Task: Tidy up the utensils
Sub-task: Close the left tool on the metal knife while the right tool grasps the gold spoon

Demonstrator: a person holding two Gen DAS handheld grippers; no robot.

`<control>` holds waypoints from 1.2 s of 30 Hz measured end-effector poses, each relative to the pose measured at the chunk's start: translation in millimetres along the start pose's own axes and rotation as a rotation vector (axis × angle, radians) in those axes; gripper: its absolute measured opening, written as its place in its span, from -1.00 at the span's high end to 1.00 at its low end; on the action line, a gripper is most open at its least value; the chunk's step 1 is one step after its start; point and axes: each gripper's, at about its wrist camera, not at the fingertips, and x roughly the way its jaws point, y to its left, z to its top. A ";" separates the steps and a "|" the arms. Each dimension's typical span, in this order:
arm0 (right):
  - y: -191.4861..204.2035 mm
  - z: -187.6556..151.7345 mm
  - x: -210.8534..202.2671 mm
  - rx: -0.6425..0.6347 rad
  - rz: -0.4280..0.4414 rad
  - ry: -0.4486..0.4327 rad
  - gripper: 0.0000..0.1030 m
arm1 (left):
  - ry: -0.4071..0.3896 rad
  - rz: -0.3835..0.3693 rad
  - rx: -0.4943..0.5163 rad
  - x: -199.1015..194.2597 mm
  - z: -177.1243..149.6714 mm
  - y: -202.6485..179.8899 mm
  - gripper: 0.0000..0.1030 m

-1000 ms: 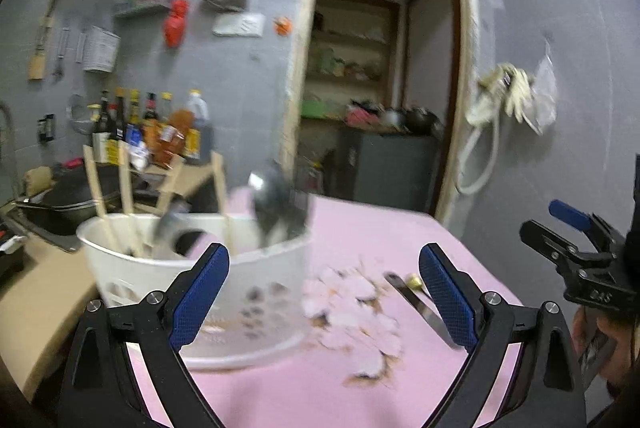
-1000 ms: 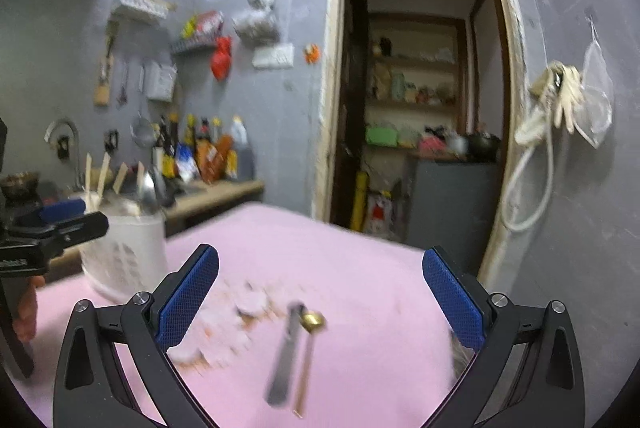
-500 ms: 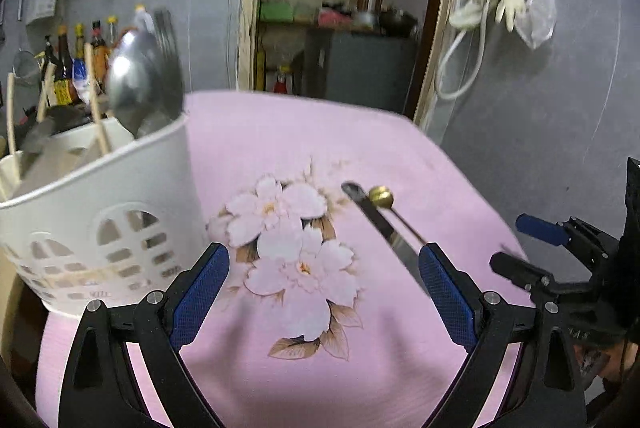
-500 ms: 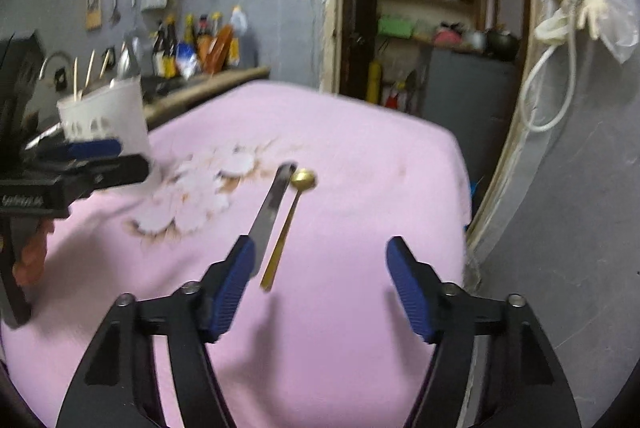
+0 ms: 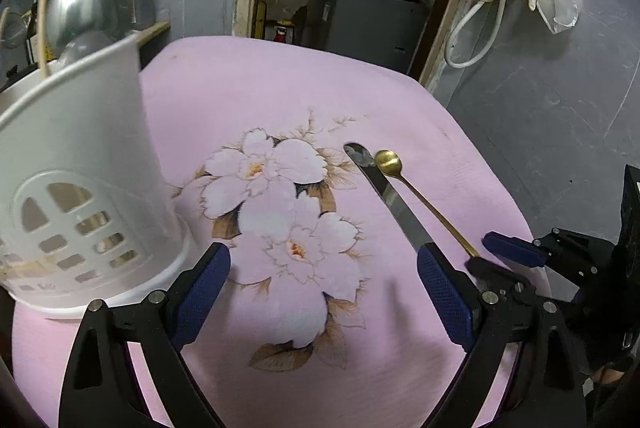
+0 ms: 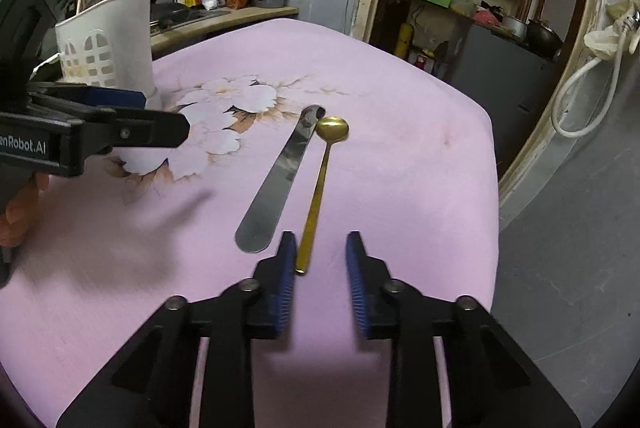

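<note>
The right gripper point(image 6: 320, 268) was closing around the near end of the gold spoon point(image 6: 320, 180), not yet pinching it. The left gripper point(image 5: 324, 292) hovered spread, narrowing slightly, empty. The spoon lay right of the flat blade point(image 6: 280, 172); next, complete the pinch, then carry to the far-left white caddy point(image 6: 106, 40).

So there's 1 gold spoon point(image 6: 327, 164) and 1 steel knife point(image 6: 280, 178) lying loose. Plus 1 white utensil basket point(image 6: 106, 40). And 2 claws.
</note>
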 end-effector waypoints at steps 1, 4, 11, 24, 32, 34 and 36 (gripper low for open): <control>-2.8 0.0 -0.6 0.006 0.008 -0.003 0.73 | 0.008 -0.007 0.001 1.8 0.8 -1.0 -0.66; -7.1 -0.8 -0.3 0.017 0.021 -0.009 0.83 | 0.040 -0.038 0.004 9.8 3.5 -5.1 -0.39; -25.7 -1.8 2.2 0.061 -0.023 -0.025 0.90 | 0.121 -0.110 -0.007 32.6 13.2 -17.7 -0.03; -39.4 -9.1 0.4 0.124 -0.010 -0.045 0.90 | 0.150 -0.007 0.079 63.2 24.7 -45.2 0.43; -37.3 -13.4 -7.0 0.152 0.009 -0.038 0.90 | 0.174 -0.010 0.027 56.0 20.3 -20.0 1.00; -36.6 -14.1 -8.6 0.150 0.010 -0.036 0.90 | 0.186 -0.027 0.007 54.1 17.2 -13.0 1.00; -35.9 -15.2 -9.5 0.153 0.014 -0.034 0.90 | 0.182 -0.052 -0.009 47.7 14.0 -7.0 1.00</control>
